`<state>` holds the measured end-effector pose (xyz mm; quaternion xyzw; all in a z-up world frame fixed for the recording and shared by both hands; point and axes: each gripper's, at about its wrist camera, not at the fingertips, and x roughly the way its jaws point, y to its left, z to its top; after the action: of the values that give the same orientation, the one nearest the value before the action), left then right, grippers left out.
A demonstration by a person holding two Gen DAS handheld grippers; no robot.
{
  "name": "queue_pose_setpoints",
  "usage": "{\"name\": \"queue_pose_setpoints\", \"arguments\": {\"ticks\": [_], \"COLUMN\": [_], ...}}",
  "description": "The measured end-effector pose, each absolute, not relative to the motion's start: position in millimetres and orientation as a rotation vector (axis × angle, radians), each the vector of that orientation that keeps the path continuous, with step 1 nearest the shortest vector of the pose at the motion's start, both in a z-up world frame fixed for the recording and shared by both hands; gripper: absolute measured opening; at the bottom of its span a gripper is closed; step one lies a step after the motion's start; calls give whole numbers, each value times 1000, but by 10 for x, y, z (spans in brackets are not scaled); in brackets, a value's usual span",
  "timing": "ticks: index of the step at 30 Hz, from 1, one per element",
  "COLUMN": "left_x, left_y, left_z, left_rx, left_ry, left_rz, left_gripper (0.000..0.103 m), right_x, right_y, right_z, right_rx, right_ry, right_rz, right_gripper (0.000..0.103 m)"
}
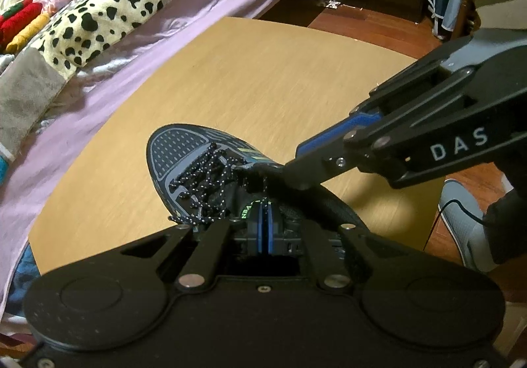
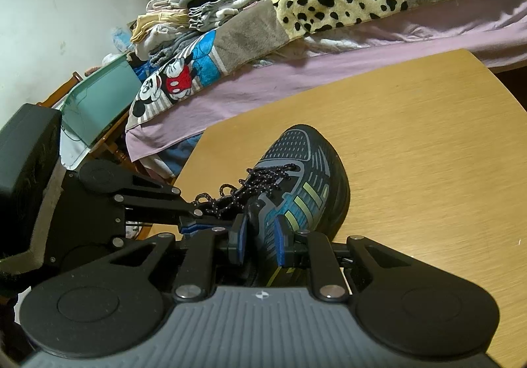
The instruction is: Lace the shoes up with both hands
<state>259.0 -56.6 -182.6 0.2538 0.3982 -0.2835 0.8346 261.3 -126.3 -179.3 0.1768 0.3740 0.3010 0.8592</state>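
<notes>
Light wooden table (image 2: 411,144) beside a bed with patchwork quilt (image 2: 329,2), dark sneaker (image 2: 306,177) just ahead of both grippers, left gripper (image 1: 263,229) pinched closed at the tongue, right gripper (image 2: 260,236) parted around the shoe's collar, speckled laces (image 1: 207,183) loose.

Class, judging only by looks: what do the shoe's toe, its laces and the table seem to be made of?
Shoe toe: likely woven mesh, matte, shown by its dotted grid. Laces: braided cord, probably synthetic, black with pale flecks and round loops. Table: wood or wood-look laminate, smooth satin, with fine streaky grain; which one is unclear.
</notes>
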Motion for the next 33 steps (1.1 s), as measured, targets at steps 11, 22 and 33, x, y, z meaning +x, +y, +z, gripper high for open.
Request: {"name": "queue_pose_setpoints", "arguments": {"ticks": [11,22,33], "left_x": [2537,2535,2552], "left_y": [-565,-607,-570], "left_z": [-1734,-1797,-1773], "left_rx": [549,554,504], "left_ry": [806,788,754], "left_rz": [-609,-617,-631], "left_gripper": [1,1,1], "right_x": [2622,2646,2695], "right_y": [-1265,-1290,-1420], "right_z": [-1787,-1797,-1858], "right_rx": [380,415,588], "right_ry": [790,808,823], "right_rz": [632,633,633], "right_gripper": [19,19,21]}}
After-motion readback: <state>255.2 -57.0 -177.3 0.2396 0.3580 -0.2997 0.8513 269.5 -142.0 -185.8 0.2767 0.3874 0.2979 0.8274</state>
